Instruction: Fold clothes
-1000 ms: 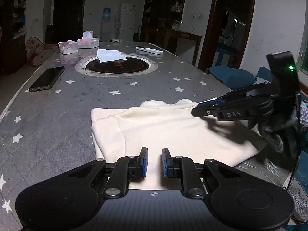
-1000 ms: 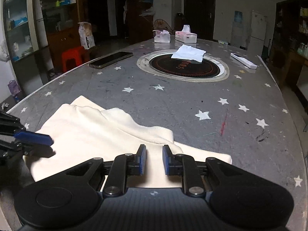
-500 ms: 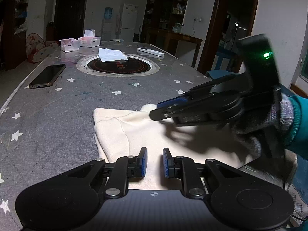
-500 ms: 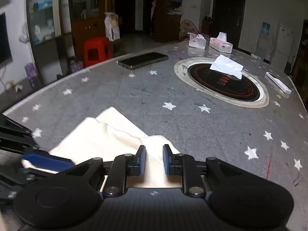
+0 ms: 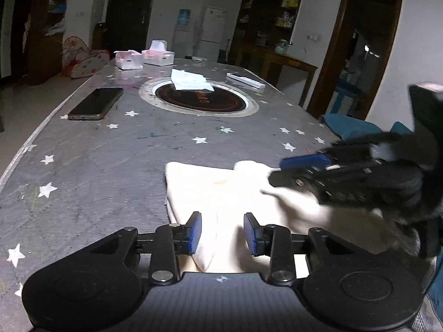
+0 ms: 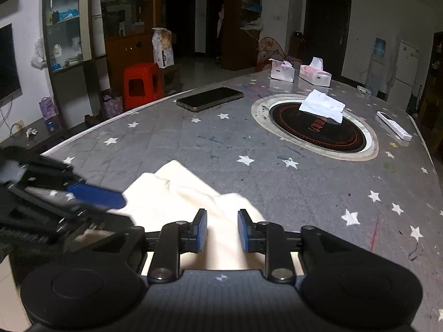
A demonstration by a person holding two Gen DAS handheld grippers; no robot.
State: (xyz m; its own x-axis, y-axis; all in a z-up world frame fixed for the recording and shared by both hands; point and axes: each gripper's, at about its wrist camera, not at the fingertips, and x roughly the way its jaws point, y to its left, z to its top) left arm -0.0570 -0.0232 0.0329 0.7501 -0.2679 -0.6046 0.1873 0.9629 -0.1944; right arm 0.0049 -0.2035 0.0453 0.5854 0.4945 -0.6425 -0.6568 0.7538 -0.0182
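- Now the left gripper [image 5: 222, 232] hangs low over the near edge of the cream garment [image 5: 221, 191], its jaws apart, with cloth between them but not pinched.
- Also the right gripper [image 6: 222, 229] has its jaws apart above the same cloth, holding nothing.
- Beyond both grippers, the grey starred worktop [image 6: 193, 149] carries a phone [image 6: 210, 98] and a white tissue [image 6: 322, 105].

Grey star-patterned worktop [image 5: 110, 166] carries a phone [image 5: 96, 103], two tissue boxes [image 5: 158, 56], loose tissue [image 5: 191, 81] on the round inset hob [image 5: 200, 101], white remote [image 5: 245, 80].
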